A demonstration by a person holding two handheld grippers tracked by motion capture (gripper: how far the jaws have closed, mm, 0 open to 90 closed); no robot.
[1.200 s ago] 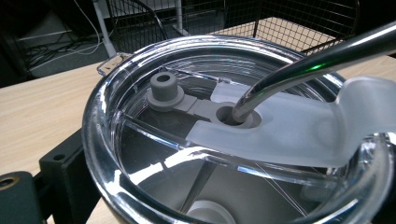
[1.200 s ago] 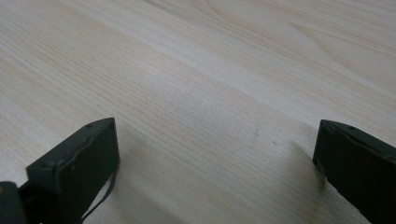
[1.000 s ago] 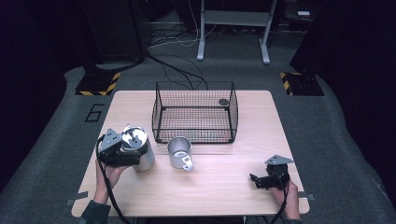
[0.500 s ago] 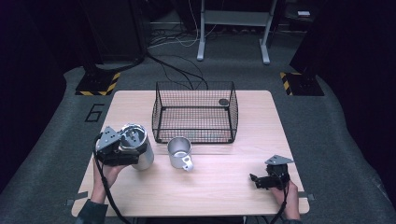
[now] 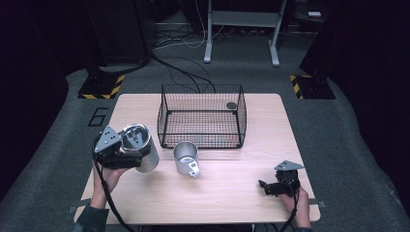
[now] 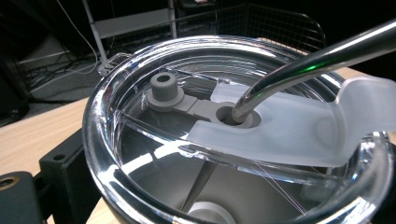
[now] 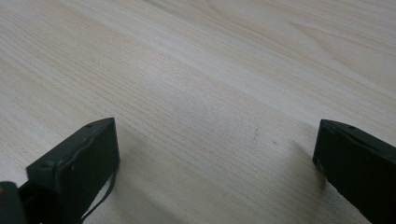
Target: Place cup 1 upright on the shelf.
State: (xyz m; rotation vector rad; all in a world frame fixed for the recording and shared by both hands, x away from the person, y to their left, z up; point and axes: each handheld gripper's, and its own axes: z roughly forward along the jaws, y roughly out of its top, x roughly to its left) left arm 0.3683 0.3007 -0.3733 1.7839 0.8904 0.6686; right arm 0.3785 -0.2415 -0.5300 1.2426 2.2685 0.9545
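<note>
**Tumbler gripped at the rim, basket waiting behind**

While the left gripper (image 5: 126,150) holds the big stainless-steel tumbler with clear plastic lid (image 5: 140,147) at the table's left-front area, its jaws look clenched on the tumbler's upper wall, just under the rim. High view shows the tumbler leaning w/ its top toward the person. I can't tell if its base touches the wood. Gripping high on the wall prob. keeps the wide body from slipping & gives the wrist control over tilt.

Left gripper view looks straight down onto the lid: a metal straw (image 6: 322,53) passes thru the grey grommet hole, and a frosted flap (image 6: 299,128) lies across the lid. Straw sticks out sideways, so any tilt swings it. Worth watching near the mesh.

Small silver metal mug with side handle (image 5: 186,157) stands upright just right of the tumbler, apart from it, in front of the black wire-mesh basket (image 5: 202,117). Basket sits mid-table at the back, open top; likely the drop spot, hence the lift-ready hold.

Right gripper (image 5: 263,186) rests low at the table's right-front corner, jaws spread wide & holding nothing, per the right gripper view over bare light wooden table (image 7: 210,84). Prob. parked clear of the left arm's path, near enough to the mug.
</note>
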